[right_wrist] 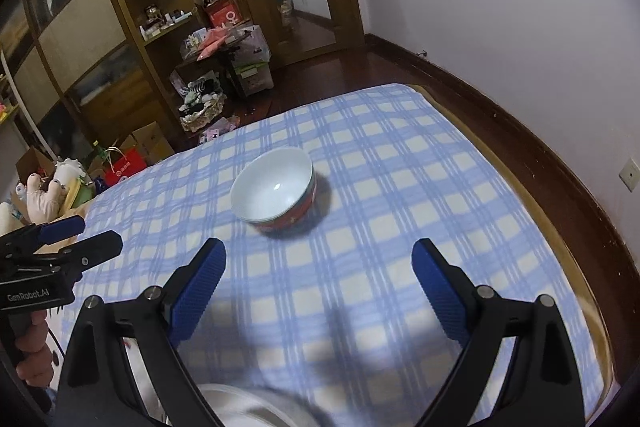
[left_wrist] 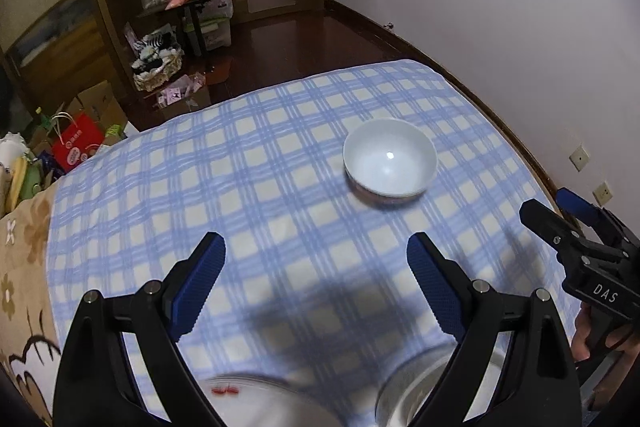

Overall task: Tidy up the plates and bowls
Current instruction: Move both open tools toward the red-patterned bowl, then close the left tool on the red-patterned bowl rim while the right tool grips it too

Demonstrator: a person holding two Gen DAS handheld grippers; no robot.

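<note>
I hold a pair of fingers in each hand above a bed covered with a blue checked blanket (left_wrist: 280, 155). The thing I am after is the stack of bowls (left_wrist: 390, 163), white inside and red outside, standing upright on the blanket ahead of both hands. From my left fingers (left_wrist: 316, 267) it lies forward and a little to the right; from my right fingers (right_wrist: 320, 271) it lies forward and a little to the left. So it stands between the two hands, further out, and neither hand looks clearly nearer. The stack is round and has no long axis, so it can be taken from either side, across the rim.

Both pairs of fingers are spread wide and hold nothing; only blanket shows between the blue pads (left_wrist: 200, 283), and they touch nothing. In the left view my right fingers show at the right edge, and in the right view my left fingers show at the left edge, both released too.

Close under my hands, at the near edge of both views, lie blurred dishes: a white plate (left_wrist: 256, 399) with small red marks on its rim, and what looks like a metal bowl (left_wrist: 412, 391) to its right. I judge that the bowls out on the blanket are to be brought toward these, or the reverse; I cannot tell which.
</note>
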